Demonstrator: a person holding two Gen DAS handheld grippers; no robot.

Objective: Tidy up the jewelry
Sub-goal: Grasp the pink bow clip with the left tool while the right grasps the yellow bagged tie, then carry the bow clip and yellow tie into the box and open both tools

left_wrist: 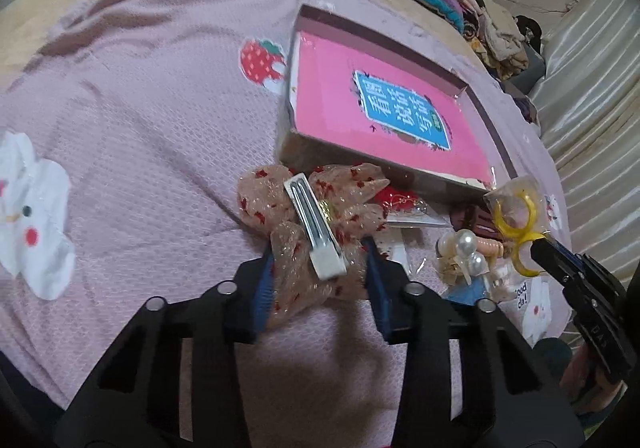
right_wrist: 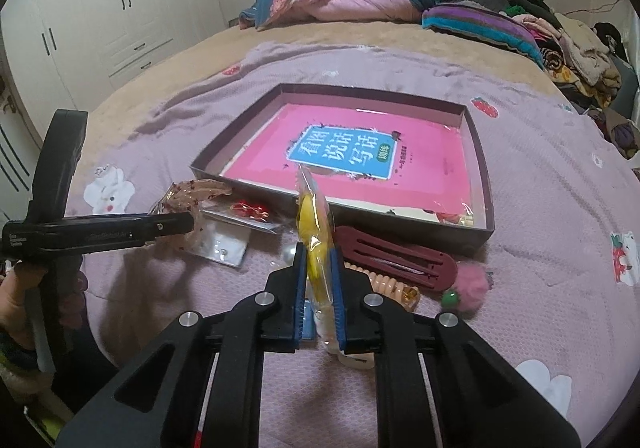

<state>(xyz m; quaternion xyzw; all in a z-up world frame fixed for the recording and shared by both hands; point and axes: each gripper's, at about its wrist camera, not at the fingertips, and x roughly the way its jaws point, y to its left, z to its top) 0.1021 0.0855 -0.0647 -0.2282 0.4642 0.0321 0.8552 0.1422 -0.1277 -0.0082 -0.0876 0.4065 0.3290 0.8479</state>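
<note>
In the left wrist view my left gripper [left_wrist: 318, 260] is shut on a beige tulle bow hair clip [left_wrist: 316, 208] with red dots, its silver clip facing up, just above the pink blanket. My right gripper [right_wrist: 320, 260] is shut on a clear bag holding a yellow ring-shaped piece [right_wrist: 314, 224], upright between the blue pads. The same yellow piece [left_wrist: 516, 216] shows at the right of the left wrist view. Just beyond both lies a shallow grey box [right_wrist: 480, 168] with a pink printed sheet on its floor. The left gripper [right_wrist: 176, 226] and the bow [right_wrist: 196, 192] appear at the left.
Loose pieces lie before the box: a maroon hair clip [right_wrist: 400, 260], a coiled hair tie [right_wrist: 392, 288], a pink pompom [right_wrist: 472, 284], a packet with red earrings [right_wrist: 250, 210], a white stud card [right_wrist: 222, 244], and a pearl clip [left_wrist: 464, 248]. Bedding and clothes are piled at the far side.
</note>
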